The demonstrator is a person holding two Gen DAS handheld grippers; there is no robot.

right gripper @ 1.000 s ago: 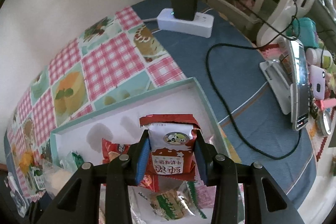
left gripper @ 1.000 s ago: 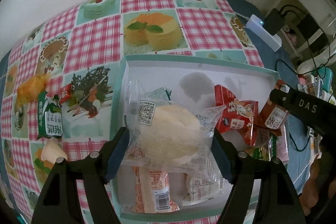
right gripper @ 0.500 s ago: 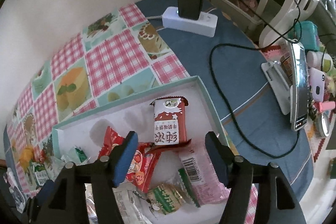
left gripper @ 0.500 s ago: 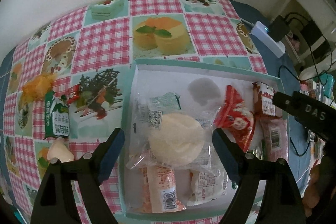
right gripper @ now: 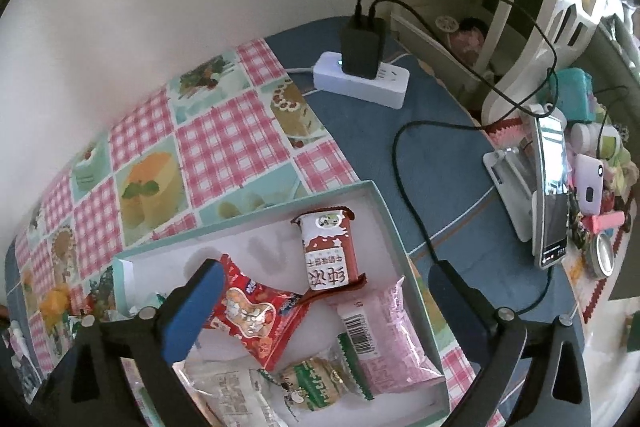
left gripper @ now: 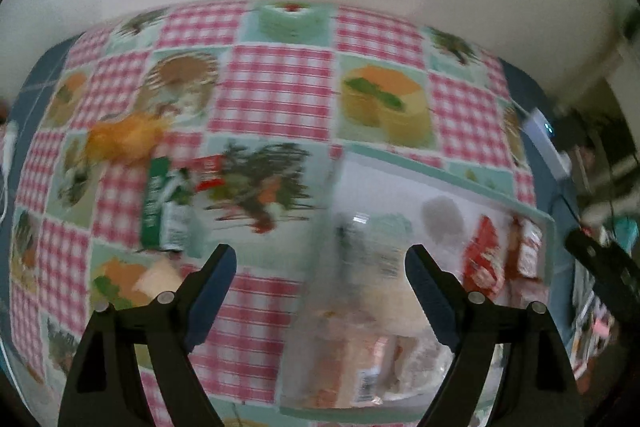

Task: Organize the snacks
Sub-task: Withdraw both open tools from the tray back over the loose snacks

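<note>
A teal-rimmed white box holds several snack packs. In the right wrist view it holds a red-and-white milk snack pack, a red pack, a pink pack and a green-labelled pastry. My right gripper is open and empty above the box. My left gripper is open and empty over the box's left edge; that view is blurred. Left of the box on the cloth lie a green pack, an orange snack, a small red pack and a pale jelly cup.
A checked cake-print cloth covers the table against a white wall. On the blue table part stand a white power strip with a black charger, cables and a phone on a stand, with clutter at the far right.
Both grippers opened and let go: the bun pack and the milk snack pack now lie in the box. The left gripper has swung left towards the loose snacks; the right has drawn back.
</note>
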